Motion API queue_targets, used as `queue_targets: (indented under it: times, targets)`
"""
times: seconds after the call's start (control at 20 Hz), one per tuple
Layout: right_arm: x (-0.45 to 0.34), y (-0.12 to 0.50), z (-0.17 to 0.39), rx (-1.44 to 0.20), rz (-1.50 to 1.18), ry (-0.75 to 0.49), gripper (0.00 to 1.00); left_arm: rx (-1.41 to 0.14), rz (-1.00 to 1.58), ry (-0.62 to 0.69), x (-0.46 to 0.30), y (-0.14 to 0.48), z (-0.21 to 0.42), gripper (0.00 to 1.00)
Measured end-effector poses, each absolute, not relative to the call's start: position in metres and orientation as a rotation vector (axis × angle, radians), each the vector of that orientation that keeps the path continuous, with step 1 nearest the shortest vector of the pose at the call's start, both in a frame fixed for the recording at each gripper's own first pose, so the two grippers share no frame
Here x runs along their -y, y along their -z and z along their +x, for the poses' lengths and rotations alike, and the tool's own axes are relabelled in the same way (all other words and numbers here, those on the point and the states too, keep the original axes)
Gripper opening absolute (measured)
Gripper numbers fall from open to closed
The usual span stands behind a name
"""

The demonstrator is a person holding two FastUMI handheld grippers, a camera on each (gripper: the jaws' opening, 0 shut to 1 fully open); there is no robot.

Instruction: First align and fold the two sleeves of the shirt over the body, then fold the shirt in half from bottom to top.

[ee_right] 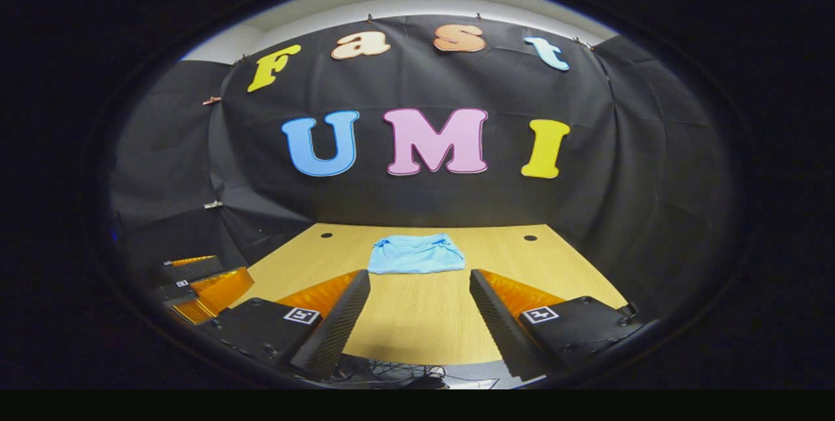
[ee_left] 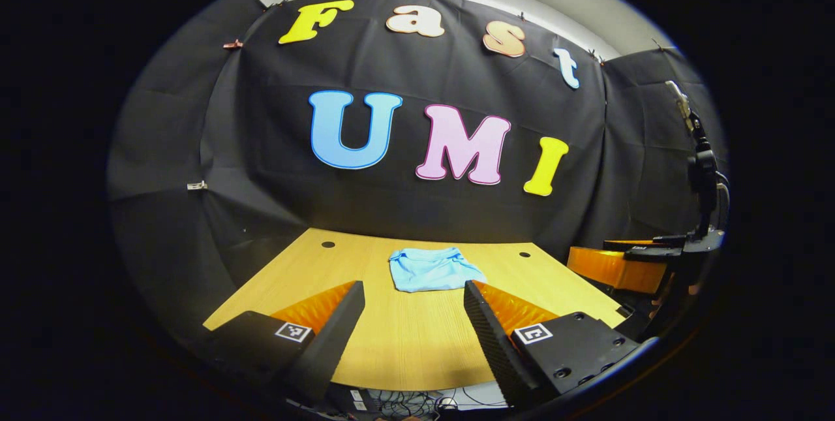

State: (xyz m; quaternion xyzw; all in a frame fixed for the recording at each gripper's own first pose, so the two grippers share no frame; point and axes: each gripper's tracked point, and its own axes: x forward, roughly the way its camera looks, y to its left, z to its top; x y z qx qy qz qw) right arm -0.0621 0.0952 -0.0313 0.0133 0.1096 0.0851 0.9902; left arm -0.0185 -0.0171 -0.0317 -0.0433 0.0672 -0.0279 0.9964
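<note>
Shirt (ee_left: pixel 432 269) first: it lies as a small, compact pale-blue bundle on the wooden table (ee_left: pixel 404 336), toward the far edge and about midway between the two dark holes in the tabletop. From my seat it looks already folded, with no sleeve sticking out and the outline close to a tidy rectangle, so I judge the folding to be done or all but done, and both tools pulled back. My left gripper (ee_left: pixel 413 316) hangs over the table's near edge, well short of the shirt, jaws spread wide and holding nothing; my right gripper (ee_right: pixel 419 307) sits likewise near that edge, jaws wide and empty. In the left gripper view the right gripper's body shows off to the right of the shirt, beyond the table's side. If anything is left, I'd say it is only a check that the folded edges line up, which means reaching forward across bare wood. Room is generous between the shirt and the near edge; behind the shirt the table ends soon at the black cloth wall (ee_right: pixel 417 205), so I'd keep any approach low and from the front.
</note>
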Motion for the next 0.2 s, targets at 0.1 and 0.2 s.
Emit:
queue_targets:
  times: [0.1, 0.2]
  targets:
    - [-0.0902, 0.0294, -0.0630, -0.214, 0.026, -0.162, 0.92, -0.119, -0.073, 0.067, 0.0196, 0.0267, -0.0155, 0.97]
    - [-0.0864, 0.0273, -0.0611, -0.210, 0.031, -0.152, 0.96, -0.103, -0.065, 0.076, 0.0207, 0.0205, -0.0129, 0.97]
